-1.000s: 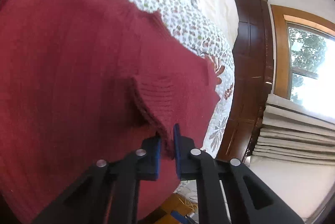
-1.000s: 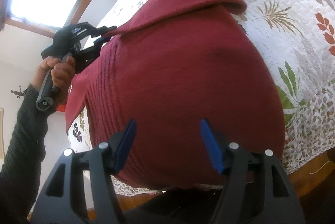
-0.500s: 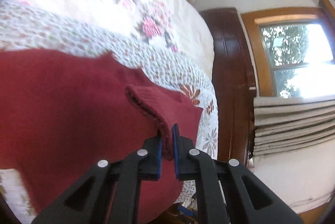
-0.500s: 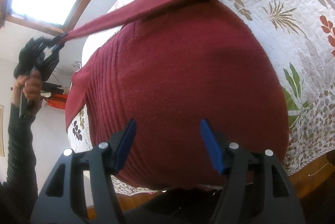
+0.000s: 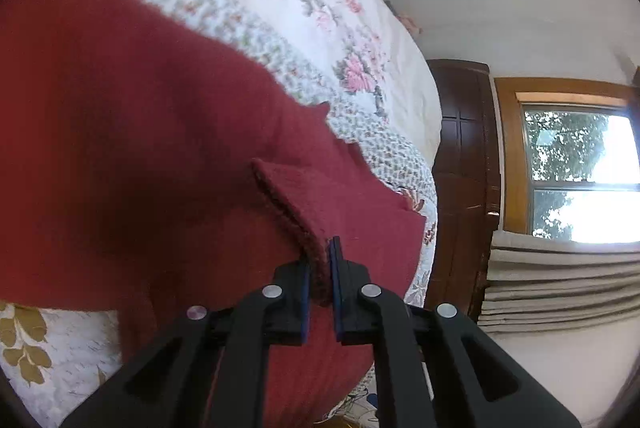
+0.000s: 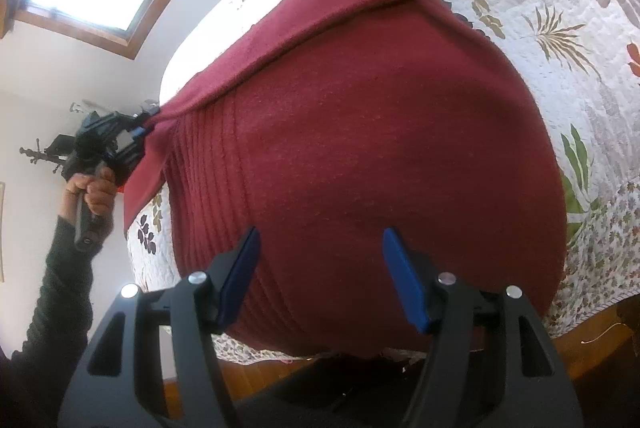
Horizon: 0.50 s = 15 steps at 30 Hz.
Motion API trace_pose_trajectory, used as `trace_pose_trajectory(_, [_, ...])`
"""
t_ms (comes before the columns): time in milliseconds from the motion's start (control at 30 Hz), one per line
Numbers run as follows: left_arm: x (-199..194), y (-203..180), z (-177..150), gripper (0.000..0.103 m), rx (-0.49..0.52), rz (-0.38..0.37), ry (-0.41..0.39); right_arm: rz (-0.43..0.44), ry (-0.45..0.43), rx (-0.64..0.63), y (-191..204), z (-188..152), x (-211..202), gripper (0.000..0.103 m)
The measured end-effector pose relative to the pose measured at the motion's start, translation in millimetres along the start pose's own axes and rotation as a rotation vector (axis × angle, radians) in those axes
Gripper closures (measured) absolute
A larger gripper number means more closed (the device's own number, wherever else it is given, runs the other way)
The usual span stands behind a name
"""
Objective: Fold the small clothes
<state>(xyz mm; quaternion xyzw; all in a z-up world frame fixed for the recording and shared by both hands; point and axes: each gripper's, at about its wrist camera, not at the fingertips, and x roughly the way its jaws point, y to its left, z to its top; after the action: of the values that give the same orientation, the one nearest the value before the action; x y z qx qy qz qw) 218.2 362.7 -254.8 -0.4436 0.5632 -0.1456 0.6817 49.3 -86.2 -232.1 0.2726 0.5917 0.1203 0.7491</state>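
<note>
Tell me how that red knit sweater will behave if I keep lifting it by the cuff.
Likely floppy: the red knit sweater drapes over the quilt, and only a taut strip runs to the left gripper. It probably won't slip, since the ribbed cuff is clamped between the pads. It looks thick, so expect drag across the quilt.

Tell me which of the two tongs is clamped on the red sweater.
The left tongs: their blue pads are pinched shut on the ribbed cuff of the red sweater. The right tongs hang wide open, gripping nothing.
</note>
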Motion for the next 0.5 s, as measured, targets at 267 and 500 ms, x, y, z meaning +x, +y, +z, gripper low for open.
trace_pose_trajectory(267, [9.1,17.5,-2.4,0.094,-0.011,0.036,0.019,-0.008,0.001,0.017,-3.6,-1.6,1.3,0.039])
trace_pose_trajectory(500, [-19.9,13.8,-2.1,0.077,0.005,0.082,-0.075,-0.006,0.009,0.008,-3.2,1.5,3.8,0.039])
